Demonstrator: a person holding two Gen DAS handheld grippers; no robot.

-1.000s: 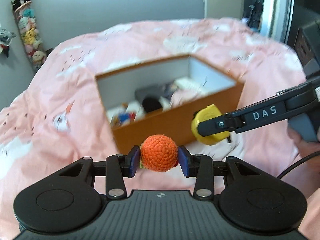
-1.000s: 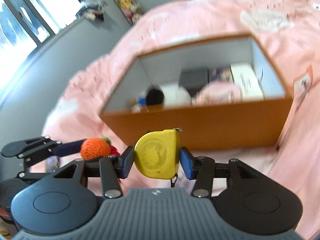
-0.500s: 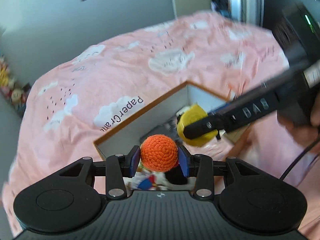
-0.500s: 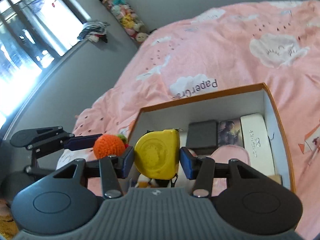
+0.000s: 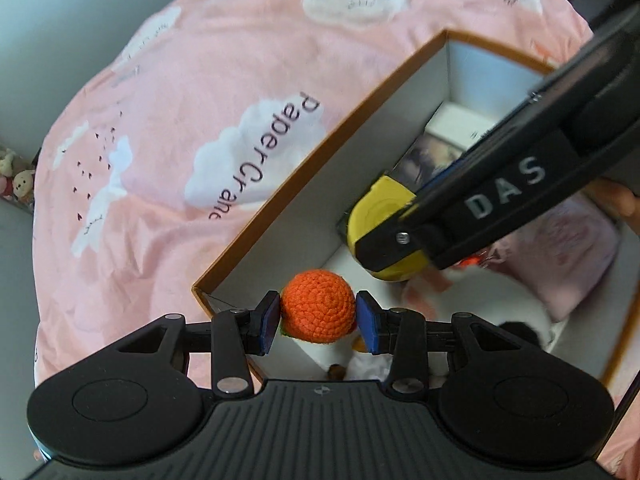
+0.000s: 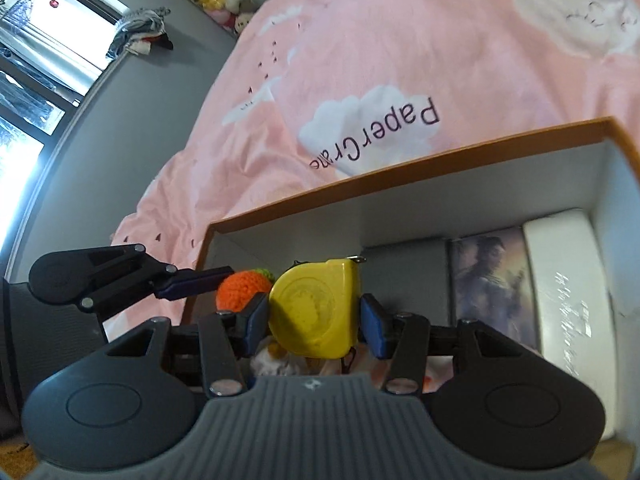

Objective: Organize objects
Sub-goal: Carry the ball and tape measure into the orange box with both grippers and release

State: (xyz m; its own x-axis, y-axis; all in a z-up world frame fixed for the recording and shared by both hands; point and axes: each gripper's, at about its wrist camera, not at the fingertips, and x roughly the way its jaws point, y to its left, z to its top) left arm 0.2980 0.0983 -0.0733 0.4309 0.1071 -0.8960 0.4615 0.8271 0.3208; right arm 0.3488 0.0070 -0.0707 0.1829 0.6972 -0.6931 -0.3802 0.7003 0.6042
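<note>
My left gripper (image 5: 317, 317) is shut on an orange crocheted ball (image 5: 318, 308) with a green part underneath, held over the left corner of an orange box (image 5: 320, 144) with white inner walls. My right gripper (image 6: 314, 316) is shut on a yellow tape measure (image 6: 316, 312), held inside the box opening. The tape measure (image 5: 380, 236) and right gripper arm show in the left wrist view, to the right of the ball. The ball (image 6: 240, 290) and left gripper show in the right wrist view, at the left.
The box (image 6: 440, 168) holds a white case (image 6: 568, 292), a picture card (image 6: 488, 280), a grey box (image 6: 404, 276), a pink pouch (image 5: 568, 252) and a white plush (image 5: 480, 304). It sits on a pink cloud-print duvet (image 5: 180, 100). A window (image 6: 24, 80) is at the left.
Both grippers have moved forward and down from in front of the box to over its opening, each holding its object. The box now fills the views.
</note>
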